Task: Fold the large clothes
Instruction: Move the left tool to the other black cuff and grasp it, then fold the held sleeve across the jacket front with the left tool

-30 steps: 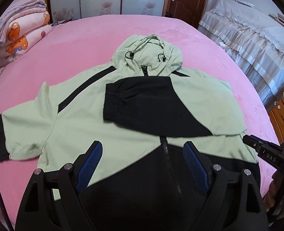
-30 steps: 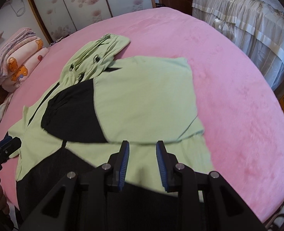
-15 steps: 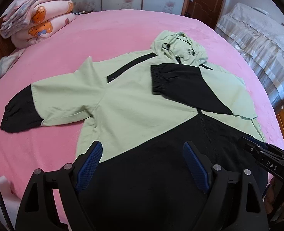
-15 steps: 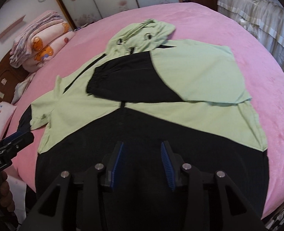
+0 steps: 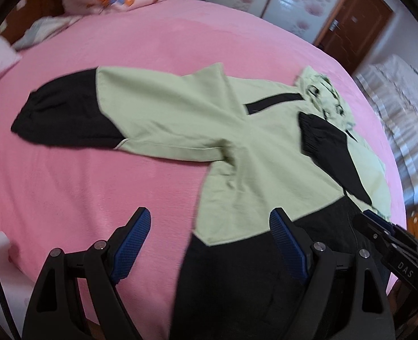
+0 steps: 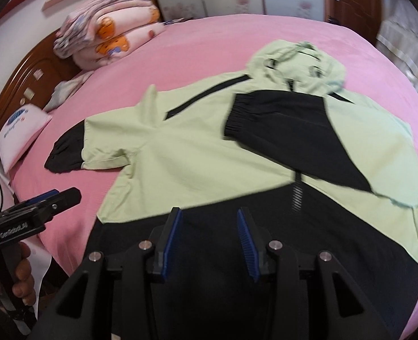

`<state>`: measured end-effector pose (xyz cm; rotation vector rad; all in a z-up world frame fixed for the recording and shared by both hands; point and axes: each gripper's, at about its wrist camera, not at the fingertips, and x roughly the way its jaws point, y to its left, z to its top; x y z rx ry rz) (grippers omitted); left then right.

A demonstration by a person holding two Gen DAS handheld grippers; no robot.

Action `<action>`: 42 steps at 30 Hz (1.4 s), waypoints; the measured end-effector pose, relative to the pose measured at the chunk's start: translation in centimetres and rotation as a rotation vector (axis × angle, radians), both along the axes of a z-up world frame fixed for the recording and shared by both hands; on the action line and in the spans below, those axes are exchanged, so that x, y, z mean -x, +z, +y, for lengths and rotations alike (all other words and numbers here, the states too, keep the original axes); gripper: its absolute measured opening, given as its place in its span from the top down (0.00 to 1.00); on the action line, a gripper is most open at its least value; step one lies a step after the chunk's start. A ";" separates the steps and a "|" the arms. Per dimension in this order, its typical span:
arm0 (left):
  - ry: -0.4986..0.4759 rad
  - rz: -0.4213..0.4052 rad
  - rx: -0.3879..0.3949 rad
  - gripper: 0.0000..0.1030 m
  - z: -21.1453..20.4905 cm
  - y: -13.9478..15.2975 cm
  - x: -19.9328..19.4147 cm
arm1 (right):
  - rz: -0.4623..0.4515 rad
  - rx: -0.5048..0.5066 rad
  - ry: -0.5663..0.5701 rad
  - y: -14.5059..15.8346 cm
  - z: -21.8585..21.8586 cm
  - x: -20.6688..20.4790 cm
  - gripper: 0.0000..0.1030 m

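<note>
A light green and black hooded jacket (image 5: pixel 237 147) (image 6: pixel 209 155) lies front up on the pink bed (image 5: pixel 124 42). One sleeve (image 6: pixel 280 130) is folded across the chest, its black cuff near the hood (image 6: pixel 297 62). The other sleeve (image 5: pixel 141 119) stretches out flat to the left and ends in a black cuff (image 5: pixel 58 119). My left gripper (image 5: pixel 210 215) hovers wide open above the jacket's left side edge, holding nothing. My right gripper (image 6: pixel 209 212) hangs over the black hem, jaws partly apart and empty. Each gripper shows at the edge of the other's view.
Folded pink blankets (image 6: pixel 107 39) are stacked at the bed's far left, with a white pillow (image 6: pixel 19 130) by the wooden headboard (image 6: pixel 24 79). A second bed with a pale cover (image 5: pixel 401 99) stands at right. A person's hand (image 6: pixel 21 277) grips the left handle.
Both grippers have swept left along the jacket's hem, bringing the outstretched sleeve into view. The right jaws stand wider than a second ago. The jacket has not moved.
</note>
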<state>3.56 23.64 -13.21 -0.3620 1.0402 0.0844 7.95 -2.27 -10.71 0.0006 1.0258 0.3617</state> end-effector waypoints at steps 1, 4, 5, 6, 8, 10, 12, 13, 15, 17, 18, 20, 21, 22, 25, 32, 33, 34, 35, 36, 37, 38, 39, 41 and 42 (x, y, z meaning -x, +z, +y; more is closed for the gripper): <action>0.033 0.008 0.026 0.18 1.6 -0.8 0.0 | -0.001 0.000 0.011 -0.1 0.7 -0.2 0.61; 0.121 0.015 0.098 0.18 5.5 -2.6 0.1 | -0.001 0.007 0.048 -0.8 3.3 -1.0 0.61; 0.162 0.011 0.127 0.18 7.1 -3.3 0.2 | -0.001 0.008 0.059 -0.9 3.9 -1.2 0.61; 0.189 0.008 0.142 0.18 8.2 -3.7 0.2 | -0.002 0.010 0.070 -1.1 4.5 -1.3 0.61; 0.276 -0.009 0.169 0.18 11.5 -4.9 0.1 | 0.002 0.017 0.093 -1.6 5.8 -1.7 0.61; 0.356 -0.026 0.158 0.18 14.2 -5.8 -0.2 | 0.013 0.020 0.114 -2.3 7.1 -2.1 0.61; 0.430 -0.031 0.164 0.18 16.8 -6.8 -0.7 | 0.023 0.023 0.129 -2.9 8.2 -2.5 0.61; 0.458 -0.035 0.189 0.18 18.0 -7.4 -1.0 | 0.026 0.022 0.133 -3.2 8.5 -2.6 0.61; 0.499 -0.057 0.243 0.18 20.0 -8.3 -1.6 | 0.030 0.024 0.141 -3.6 9.1 -2.9 0.61; 0.529 -0.075 0.260 0.18 21.2 -8.8 -2.1 | 0.038 0.031 0.148 -4.2 9.7 -3.2 0.61; 0.550 -0.098 0.265 0.18 21.9 -9.1 -2.5 | 0.043 0.035 0.153 -4.5 10.0 -3.3 0.61; 0.582 -0.125 0.259 0.18 22.7 -9.6 -3.2 | 0.054 0.038 0.158 -4.9 10.3 -3.5 0.61; 0.602 -0.133 0.254 0.18 23.2 -9.9 -3.6 | 0.059 0.039 0.159 -5.1 10.4 -3.6 0.61; 0.618 -0.139 0.254 0.18 23.7 -10.0 -3.8 | 0.062 0.037 0.159 -5.3 10.4 -3.7 0.61; 0.691 -0.153 0.191 0.50 24.5 -9.7 -4.8 | 0.073 0.028 0.154 -5.6 10.4 -3.9 0.61; 0.612 -0.221 0.029 0.96 21.0 -3.3 -6.9 | 0.074 0.006 0.130 -5.3 8.2 -3.6 0.61; 0.555 -0.248 -0.015 0.96 19.2 -1.6 -7.5 | 0.074 0.000 0.120 -5.2 7.7 -3.6 0.61; 0.492 -0.273 -0.045 0.96 17.1 0.1 -8.1 | 0.073 -0.009 0.109 -5.0 7.0 -3.5 0.61; 0.448 -0.290 -0.059 0.96 15.7 1.2 -8.5 | 0.071 -0.015 0.100 -4.9 6.5 -3.5 0.61; 0.362 -0.318 -0.074 0.96 12.7 3.1 -9.2 | 0.068 -0.023 0.088 -4.7 5.8 -3.6 0.61; 0.303 -0.333 -0.080 0.96 10.5 4.1 -9.6 | 0.062 -0.035 0.071 -4.3 4.9 -3.5 0.61; 0.221 -0.348 -0.089 0.96 7.4 5.3 -10.2 | 0.055 -0.044 0.058 -4.0 4.1 -3.6 0.61; 0.149 -0.358 -0.094 0.96 4.5 6.0 -10.7 | 0.048 -0.051 0.044 -3.7 3.4 -3.6 0.61; 0.008 -0.352 -0.082 0.96 -0.8 6.7 -11.3 | 0.025 -0.071 0.004 -2.9 1.4 -3.6 0.61; -0.054 -0.340 -0.073 0.96 -3.6 6.5 -11.4 | 0.013 -0.077 -0.017 -2.5 0.4 -3.5 0.61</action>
